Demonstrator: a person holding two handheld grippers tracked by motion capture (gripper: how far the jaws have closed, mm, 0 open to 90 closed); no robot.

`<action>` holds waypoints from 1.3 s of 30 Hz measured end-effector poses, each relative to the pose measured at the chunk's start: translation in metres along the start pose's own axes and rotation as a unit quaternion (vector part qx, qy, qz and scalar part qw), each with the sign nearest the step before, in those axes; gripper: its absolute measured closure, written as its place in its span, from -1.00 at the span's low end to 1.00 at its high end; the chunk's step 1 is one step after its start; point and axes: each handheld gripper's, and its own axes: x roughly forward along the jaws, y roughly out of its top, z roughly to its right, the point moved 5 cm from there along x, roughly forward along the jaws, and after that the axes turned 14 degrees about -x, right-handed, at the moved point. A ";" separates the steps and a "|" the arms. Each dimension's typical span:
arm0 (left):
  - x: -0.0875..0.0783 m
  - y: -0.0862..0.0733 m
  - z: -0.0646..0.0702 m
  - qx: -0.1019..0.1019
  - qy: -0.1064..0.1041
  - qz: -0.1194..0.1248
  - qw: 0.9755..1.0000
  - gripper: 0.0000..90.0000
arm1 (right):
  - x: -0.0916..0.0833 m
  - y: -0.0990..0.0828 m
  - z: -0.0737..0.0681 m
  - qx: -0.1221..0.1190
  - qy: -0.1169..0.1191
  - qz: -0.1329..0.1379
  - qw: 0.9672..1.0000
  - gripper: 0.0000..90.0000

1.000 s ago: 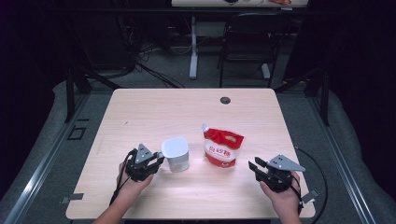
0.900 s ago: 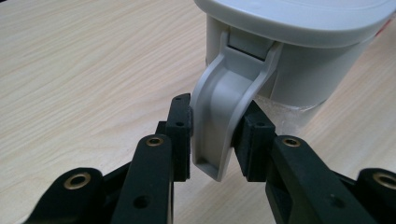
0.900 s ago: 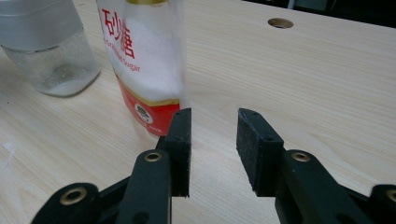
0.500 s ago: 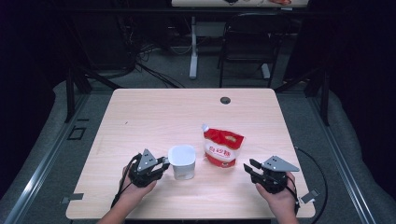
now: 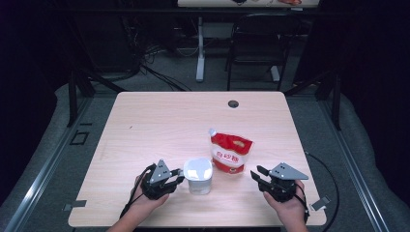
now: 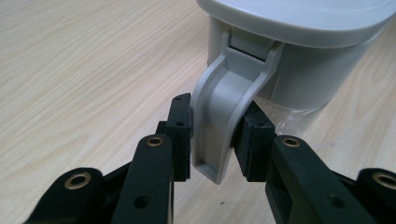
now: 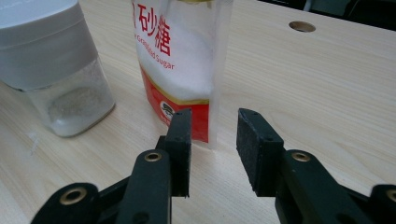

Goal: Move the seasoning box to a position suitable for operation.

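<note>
A grey lidded container [image 5: 198, 175] stands near the table's front edge, a little white powder in its clear base [image 7: 70, 109]. Its curved handle [image 6: 224, 126] points toward my left gripper [image 5: 176, 175], whose two pads press on it from both sides. The gripper [image 6: 217, 121] is shut on that handle. A red and white sugar pouch [image 5: 230, 153] stands upright just right of the container. Right of the pouch, my right gripper [image 5: 258, 174] rests low and open. In the right gripper view its tips [image 7: 212, 126] stop just short of the pouch [image 7: 180, 56], with nothing between them.
The light wooden table [image 5: 159, 125] has a round cable hole [image 5: 233, 104] near its far edge. Both hands are close to the front edge. A black chair [image 5: 256, 43] and desk legs stand on the floor beyond the table.
The container has slid right and toward the front edge together with my left gripper, ending closer to the pouch. The right gripper has hardly moved.
</note>
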 end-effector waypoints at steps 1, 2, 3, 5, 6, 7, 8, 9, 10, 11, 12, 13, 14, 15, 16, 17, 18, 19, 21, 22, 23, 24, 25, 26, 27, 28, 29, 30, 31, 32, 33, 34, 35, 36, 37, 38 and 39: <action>0.000 0.000 0.001 0.000 -0.003 -0.001 1.000 0.56 | 0.000 0.000 0.000 0.001 0.000 0.000 1.000 0.47; 0.000 0.000 0.001 0.000 -0.003 -0.001 1.000 0.56 | 0.000 0.000 -0.001 0.001 0.001 0.001 1.000 0.47; 0.001 -0.001 0.002 0.002 -0.006 -0.002 1.000 0.56 | 0.001 0.000 -0.001 0.002 0.001 0.002 1.000 0.47; 0.001 -0.001 0.002 0.003 -0.008 -0.002 1.000 0.56 | 0.001 0.001 -0.002 -0.001 0.003 -0.001 1.000 0.47; 0.001 -0.001 0.001 0.003 -0.008 -0.001 1.000 0.56 | 0.001 0.001 -0.002 -0.002 0.003 -0.002 1.000 0.47; 0.001 -0.002 0.001 0.004 -0.009 -0.001 1.000 0.56 | 0.001 0.001 -0.002 -0.002 0.005 0.000 1.000 0.46; 0.001 -0.002 0.001 0.004 -0.011 0.000 1.000 0.56 | 0.001 0.001 -0.003 -0.003 0.005 -0.001 1.000 0.47; 0.001 -0.002 0.001 0.004 -0.011 0.000 1.000 0.56 | 0.001 0.001 -0.003 -0.003 0.006 0.000 1.000 0.46; 0.001 -0.002 0.001 0.004 -0.011 0.000 1.000 0.56 | 0.001 0.001 -0.004 -0.003 0.006 -0.001 1.000 0.47; 0.001 -0.002 0.000 0.004 -0.011 0.000 1.000 0.56 | 0.001 0.002 -0.004 -0.004 0.006 0.000 1.000 0.47; 0.001 -0.002 0.000 0.003 -0.011 0.000 1.000 0.56 | 0.001 0.002 -0.004 -0.006 0.008 0.000 1.000 0.47; 0.001 -0.002 0.000 0.001 -0.010 0.002 1.000 0.56 | 0.001 0.002 -0.005 -0.008 0.009 0.000 1.000 0.47; 0.001 -0.002 0.000 0.000 -0.009 0.003 1.000 0.56 | 0.001 0.003 -0.005 -0.009 0.010 0.000 1.000 0.47; 0.001 -0.002 0.000 -0.001 -0.010 0.006 1.000 0.56 | 0.001 0.003 -0.006 -0.009 0.010 0.001 1.000 0.47; 0.001 -0.002 0.000 -0.001 -0.010 0.007 1.000 0.56 | 0.001 0.003 -0.006 -0.009 0.010 0.002 1.000 0.47; 0.001 -0.002 -0.001 -0.003 -0.012 0.007 1.000 0.55 | 0.002 0.003 -0.007 -0.009 0.010 0.004 1.000 0.47; 0.001 -0.003 -0.001 -0.008 -0.014 0.008 1.000 0.55 | 0.001 0.003 -0.007 -0.010 0.011 0.002 1.000 0.47; 0.001 -0.003 -0.001 -0.015 -0.018 0.008 1.000 0.54 | 0.001 0.003 -0.007 -0.010 0.011 0.002 1.000 0.47; 0.001 -0.003 -0.002 -0.024 -0.022 0.008 0.999 0.51 | 0.001 0.004 -0.007 -0.011 0.011 0.004 1.000 0.47; 0.001 -0.003 -0.002 -0.025 -0.022 0.008 0.999 0.50 | 0.001 0.005 -0.008 -0.011 0.013 0.007 1.000 0.47; 0.001 -0.003 -0.002 -0.025 -0.022 0.007 0.999 0.50 | 0.000 0.006 -0.008 -0.012 0.014 0.010 1.000 0.47; 0.000 -0.003 -0.002 -0.025 -0.021 0.007 0.999 0.50 | -0.001 0.006 -0.009 -0.013 0.015 0.011 1.000 0.47; 0.000 -0.003 -0.002 -0.027 -0.022 0.007 0.999 0.50 | -0.001 0.007 -0.009 -0.011 0.015 0.016 1.000 0.47; -0.001 -0.003 -0.002 -0.026 -0.023 0.007 0.999 0.50 | -0.002 0.008 -0.010 -0.015 0.017 0.016 1.000 0.47; -0.002 -0.003 -0.002 -0.025 -0.023 0.007 0.999 0.50 | -0.002 0.009 -0.011 -0.015 0.019 0.017 1.000 0.48; -0.003 -0.003 -0.002 -0.024 -0.022 0.006 0.999 0.50 | -0.003 0.010 -0.012 -0.015 0.023 0.019 0.999 0.48; -0.004 -0.003 -0.002 -0.023 -0.022 0.007 0.999 0.49 | -0.003 0.012 -0.014 -0.017 0.025 0.023 0.999 0.49; -0.004 -0.003 -0.002 -0.023 -0.022 0.007 0.999 0.48 | -0.003 0.012 -0.014 -0.017 0.025 0.023 0.999 0.49; -0.007 -0.002 -0.002 -0.023 -0.023 0.011 0.999 0.48 | -0.004 0.016 -0.017 -0.021 0.027 0.031 0.999 0.51; -0.009 -0.002 -0.002 -0.022 -0.022 0.012 0.999 0.47 | -0.005 0.018 -0.019 -0.024 0.031 0.035 0.999 0.52; -0.010 -0.002 -0.001 -0.023 -0.023 0.014 0.999 0.47 | -0.006 0.020 -0.021 -0.027 0.033 0.037 0.998 0.54; -0.012 -0.002 -0.001 -0.023 -0.024 0.014 0.999 0.47 | -0.006 0.022 -0.023 -0.030 0.036 0.041 0.998 0.55; -0.013 -0.002 0.000 -0.022 -0.024 0.015 0.999 0.47 | -0.005 0.025 -0.026 -0.030 0.038 0.046 0.998 0.57; -0.015 -0.002 0.000 -0.022 -0.022 0.014 0.999 0.46 | -0.005 0.027 -0.028 -0.034 0.042 0.046 0.997 0.58; -0.017 -0.002 0.001 -0.021 -0.022 0.017 0.999 0.46 | -0.005 0.029 -0.030 -0.036 0.047 0.050 0.997 0.60; -0.017 -0.002 0.001 -0.021 -0.022 0.017 0.999 0.46 | -0.004 0.031 -0.032 -0.038 0.049 0.053 0.997 0.61; -0.020 -0.003 0.001 -0.022 -0.022 0.017 0.999 0.46 | -0.003 0.032 -0.034 -0.042 0.053 0.051 0.996 0.63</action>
